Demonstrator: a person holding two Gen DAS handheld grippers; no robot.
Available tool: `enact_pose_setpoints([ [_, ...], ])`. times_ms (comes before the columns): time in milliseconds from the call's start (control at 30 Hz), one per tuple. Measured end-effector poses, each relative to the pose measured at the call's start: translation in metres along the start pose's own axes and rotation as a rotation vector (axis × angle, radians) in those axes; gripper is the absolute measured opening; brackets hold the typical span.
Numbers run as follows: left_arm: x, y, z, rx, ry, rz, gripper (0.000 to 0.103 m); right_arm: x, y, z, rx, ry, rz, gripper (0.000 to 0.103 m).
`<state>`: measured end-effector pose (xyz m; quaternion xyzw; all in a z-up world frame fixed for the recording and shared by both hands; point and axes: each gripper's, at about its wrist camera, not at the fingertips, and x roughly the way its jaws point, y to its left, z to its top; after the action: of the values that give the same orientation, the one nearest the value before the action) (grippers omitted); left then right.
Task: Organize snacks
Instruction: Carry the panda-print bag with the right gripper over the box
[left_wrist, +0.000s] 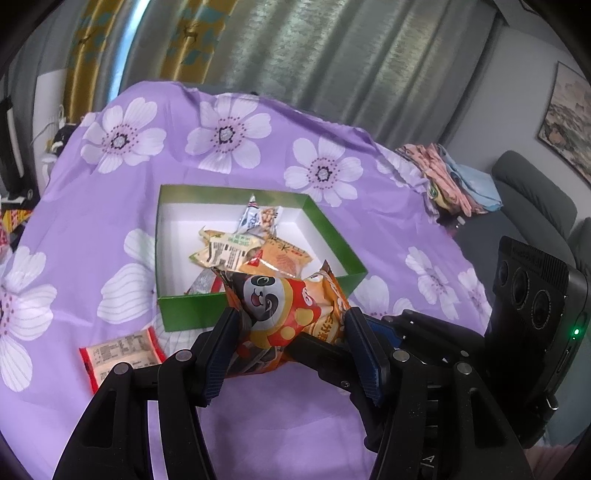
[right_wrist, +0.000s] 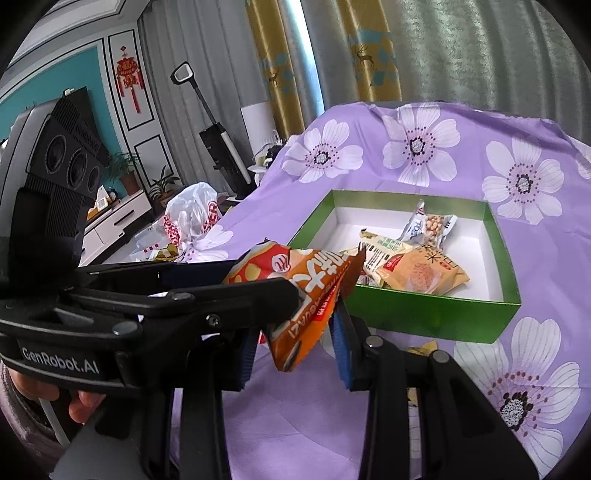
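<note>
Snack bag (left_wrist: 284, 314), orange with a cartoon panda, is hanging between both my tools just near the green box (left_wrist: 184, 314). I'm pinching its body with the left gripper (left_wrist: 291, 325) and clamping its corner with the right gripper (right_wrist: 295, 343), probably to keep the crinkly bag steady for the drop. Packets (left_wrist: 236, 251) are already lying inside the box; a red-edged packet (left_wrist: 122, 350) is waiting on the purple cloth (left_wrist: 74, 221), near left. I'm reading "GenRobot.AI" on the tool; the bag's print I can't make out.
</note>
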<state>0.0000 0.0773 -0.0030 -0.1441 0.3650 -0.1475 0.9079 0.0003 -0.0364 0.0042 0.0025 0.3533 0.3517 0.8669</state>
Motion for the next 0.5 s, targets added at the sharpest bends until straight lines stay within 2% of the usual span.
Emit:
enact_pose_setpoints([
  [500,0.004,-0.021,0.022,0.056,-0.018,-0.011,0.059,-0.016,-0.012,0.013,-0.001,-0.055,-0.027,0.036],
])
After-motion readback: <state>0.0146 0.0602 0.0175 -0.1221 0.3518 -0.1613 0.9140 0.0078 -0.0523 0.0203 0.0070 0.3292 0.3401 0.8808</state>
